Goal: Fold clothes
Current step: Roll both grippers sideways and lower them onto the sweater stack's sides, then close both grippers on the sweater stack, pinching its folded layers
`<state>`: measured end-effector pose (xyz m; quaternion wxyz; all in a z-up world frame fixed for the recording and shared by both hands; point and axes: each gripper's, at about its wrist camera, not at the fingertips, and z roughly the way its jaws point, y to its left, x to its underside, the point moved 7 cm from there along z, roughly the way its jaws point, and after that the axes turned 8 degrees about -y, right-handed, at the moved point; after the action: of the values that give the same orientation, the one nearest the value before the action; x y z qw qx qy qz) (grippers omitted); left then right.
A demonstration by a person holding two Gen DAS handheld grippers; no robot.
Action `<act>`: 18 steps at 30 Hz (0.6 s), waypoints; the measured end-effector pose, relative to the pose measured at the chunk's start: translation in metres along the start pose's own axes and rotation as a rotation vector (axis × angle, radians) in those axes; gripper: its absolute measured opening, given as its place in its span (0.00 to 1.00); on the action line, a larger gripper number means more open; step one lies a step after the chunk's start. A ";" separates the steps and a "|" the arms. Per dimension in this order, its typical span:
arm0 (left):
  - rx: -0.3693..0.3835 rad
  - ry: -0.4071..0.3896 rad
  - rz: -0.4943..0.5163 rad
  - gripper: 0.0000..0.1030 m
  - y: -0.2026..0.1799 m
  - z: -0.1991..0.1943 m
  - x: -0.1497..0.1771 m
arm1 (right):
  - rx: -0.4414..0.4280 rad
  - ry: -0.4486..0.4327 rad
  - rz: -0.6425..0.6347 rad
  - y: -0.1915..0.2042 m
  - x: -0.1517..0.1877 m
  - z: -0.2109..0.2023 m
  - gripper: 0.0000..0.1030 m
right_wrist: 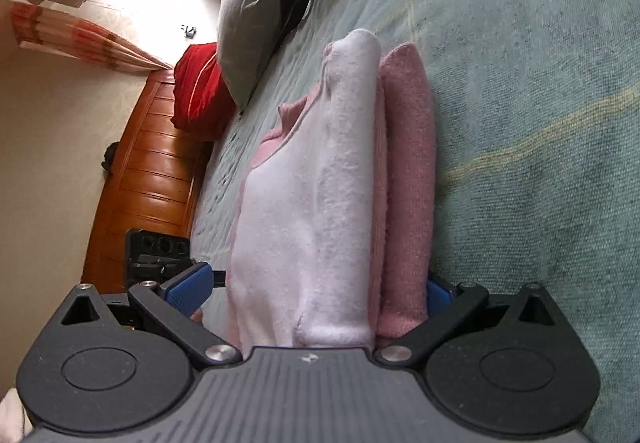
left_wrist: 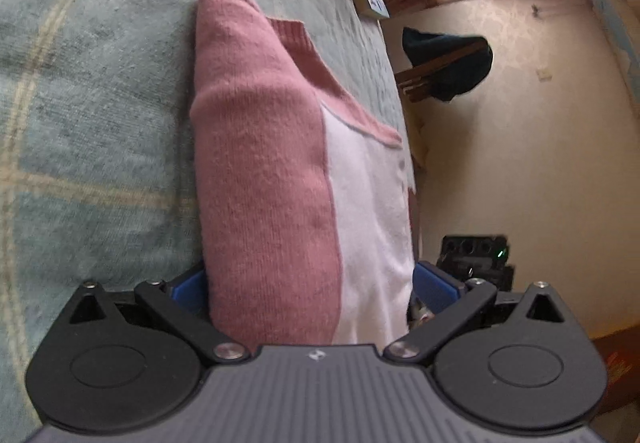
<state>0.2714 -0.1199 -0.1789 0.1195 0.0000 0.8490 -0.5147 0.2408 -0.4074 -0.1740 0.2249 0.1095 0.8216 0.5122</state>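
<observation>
Bedroom scene: we've got a pale green bedspread (left_wrist: 88, 91) with faint yellow lines, and the folded pink-and-white sweater (left_wrist: 264, 171) lies near its edge. Our left gripper (left_wrist: 308, 283) has its jaws spread wide around one end of the bundle, blue pads on each side. Same deal with our right gripper (right_wrist: 320, 283), wide open around the other end (right_wrist: 332, 183). A grey pillow (right_wrist: 248, 31) and wooden bed frame (right_wrist: 152, 171) sit behind.
</observation>
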 end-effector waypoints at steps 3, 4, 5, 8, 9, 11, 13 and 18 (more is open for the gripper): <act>-0.002 0.000 -0.008 0.98 -0.002 0.013 -0.011 | -0.019 0.001 0.009 0.000 -0.010 0.007 1.00; -0.004 0.001 -0.008 0.98 -0.003 0.018 -0.015 | -0.022 0.004 0.008 0.001 -0.013 0.011 1.00; -0.005 0.000 -0.010 0.98 -0.004 0.021 -0.018 | -0.024 0.007 0.006 0.001 -0.016 0.013 1.00; 0.009 -0.014 -0.024 0.98 -0.004 0.023 -0.021 | -0.041 0.000 0.005 0.001 -0.019 0.015 1.00; 0.013 -0.018 -0.019 0.98 -0.004 0.023 -0.020 | -0.050 -0.005 0.006 0.001 -0.019 0.014 1.00; 0.021 -0.025 -0.009 0.98 -0.005 0.023 -0.019 | -0.068 -0.016 0.010 -0.001 -0.019 0.011 1.00; 0.021 -0.025 -0.007 0.98 -0.005 0.024 -0.020 | -0.079 -0.025 0.022 -0.003 -0.020 0.011 1.00; 0.021 -0.024 -0.031 0.98 -0.004 0.028 -0.027 | -0.083 -0.032 0.030 -0.003 -0.024 0.015 1.00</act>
<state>0.3027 -0.1428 -0.1825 0.1218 -0.0181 0.8418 -0.5255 0.2694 -0.4064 -0.1758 0.2348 0.1205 0.7941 0.5475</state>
